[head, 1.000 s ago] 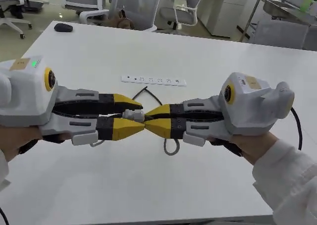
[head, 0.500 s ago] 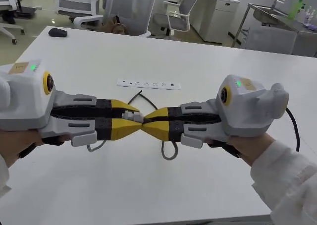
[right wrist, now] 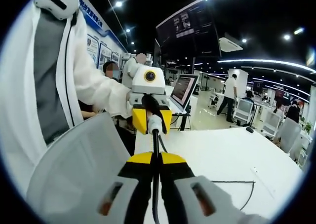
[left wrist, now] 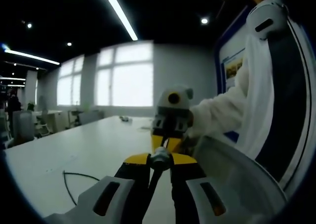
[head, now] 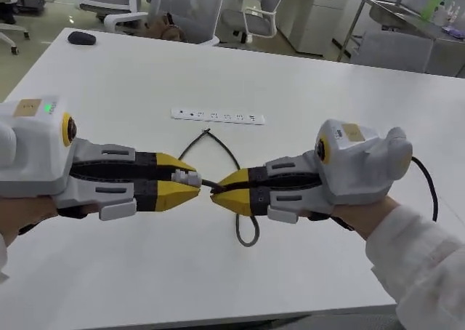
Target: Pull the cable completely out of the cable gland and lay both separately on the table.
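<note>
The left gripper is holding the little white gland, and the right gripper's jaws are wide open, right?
No. The jaws of the right gripper are not wide open: they are shut on the black cable, as the right gripper view shows. The left gripper does hold the little white gland.

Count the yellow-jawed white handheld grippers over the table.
2. The left gripper, at the head view's left, is shut on the white plastic cable gland; the right gripper, facing it from the right, is shut on the thin black cable. None seems hidden.
</note>
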The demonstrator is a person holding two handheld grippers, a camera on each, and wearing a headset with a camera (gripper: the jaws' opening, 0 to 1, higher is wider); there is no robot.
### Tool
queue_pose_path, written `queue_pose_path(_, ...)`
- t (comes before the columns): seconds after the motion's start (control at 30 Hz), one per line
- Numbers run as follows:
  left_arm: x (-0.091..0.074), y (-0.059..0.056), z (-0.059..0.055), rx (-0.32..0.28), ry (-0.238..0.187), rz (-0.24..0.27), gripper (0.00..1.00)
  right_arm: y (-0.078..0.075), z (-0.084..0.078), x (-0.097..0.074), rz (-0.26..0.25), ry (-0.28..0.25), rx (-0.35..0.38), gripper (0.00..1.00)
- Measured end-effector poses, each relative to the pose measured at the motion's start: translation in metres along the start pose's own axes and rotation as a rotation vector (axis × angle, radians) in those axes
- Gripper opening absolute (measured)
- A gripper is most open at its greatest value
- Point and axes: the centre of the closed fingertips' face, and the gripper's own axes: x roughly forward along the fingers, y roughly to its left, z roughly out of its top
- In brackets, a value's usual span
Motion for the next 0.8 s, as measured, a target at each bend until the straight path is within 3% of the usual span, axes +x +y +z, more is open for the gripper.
queue_pose_path(0.4,0.001,0.005,-0.004,-0.021,0.014,0.056,0.16,-0.013,-0.035,-0.022,0.003,0.073,0.022,0.02)
queue_pose_path(0.6,0.002,0.008,-0.003,-0.036,0.005,0.08,0.16,-0.014,-0.047,-0.038,-0.025,0.095,0.039,0.02)
queue_pose_path(0.67,0.004,0.01,-0.003,-0.067,0.009,0.089,0.16,-0.015,-0.05,-0.042,-0.038,0.095,0.049,0.02)
queue_pose_path(0.73,0.007,0.009,-0.006,-0.011,0.036,0.08,0.16,-0.015,-0.049,-0.044,-0.044,0.09,0.058,0.02)
queue_pose_path(0.8,0.009,0.008,-0.006,-0.012,0.038,0.077,0.16,-0.015,-0.05,-0.043,-0.062,0.099,0.066,0.02)
